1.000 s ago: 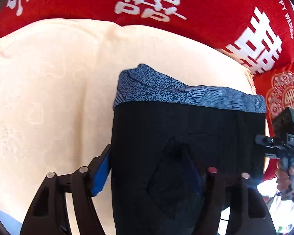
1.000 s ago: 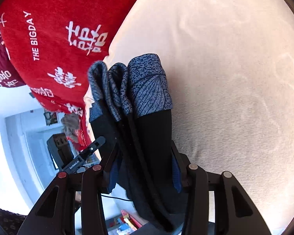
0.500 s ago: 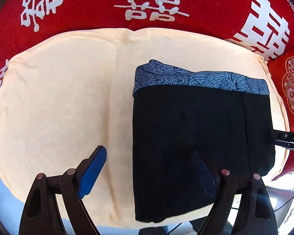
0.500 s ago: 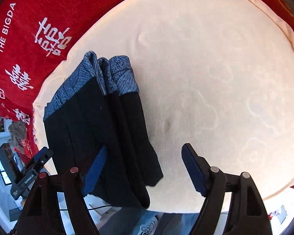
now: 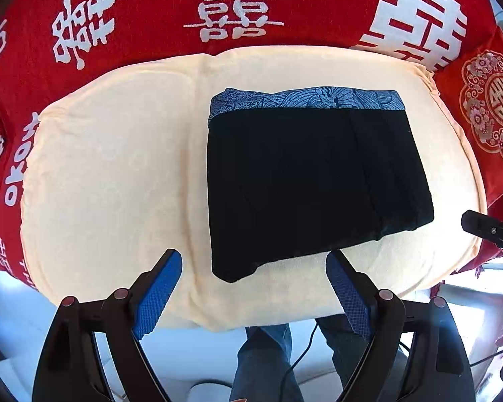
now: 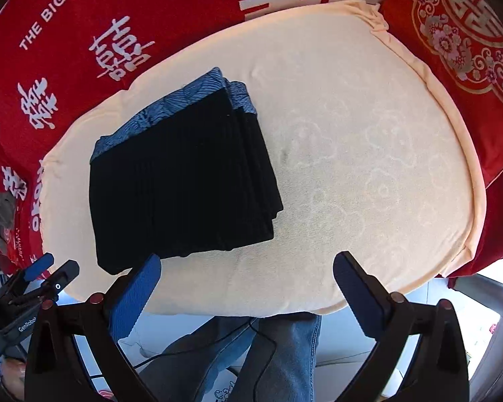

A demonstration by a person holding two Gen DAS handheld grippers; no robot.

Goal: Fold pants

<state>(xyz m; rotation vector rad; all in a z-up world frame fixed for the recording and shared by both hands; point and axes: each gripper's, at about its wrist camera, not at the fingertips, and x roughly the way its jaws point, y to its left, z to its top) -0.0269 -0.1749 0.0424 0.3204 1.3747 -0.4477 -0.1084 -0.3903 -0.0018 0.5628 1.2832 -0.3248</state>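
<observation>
Left wrist view shows one pair of folded black pants [image 5: 305, 181] lying flat on one cream cushion [image 5: 110, 174], toward its right half, with red cloth [image 5: 151, 10] printed in white characters behind and one red embroidered pillow [image 5: 493, 107] at the right. The pants form a compact rectangle; a blue-grey patterned waistband [image 5: 305, 100] runs along the far edge, and stacked fold layers show at the right side. The left gripper [image 5: 255, 288] hangs just short of the near edge, its two blue-padded fingers spread wide and holding nothing. Right wrist view has the same bundle on the cushion's left part; the right gripper [image 6: 248, 288] is likewise wide apart and empty, clear of the fabric. Two jean-clad legs [image 6: 285, 351] stand below.
</observation>
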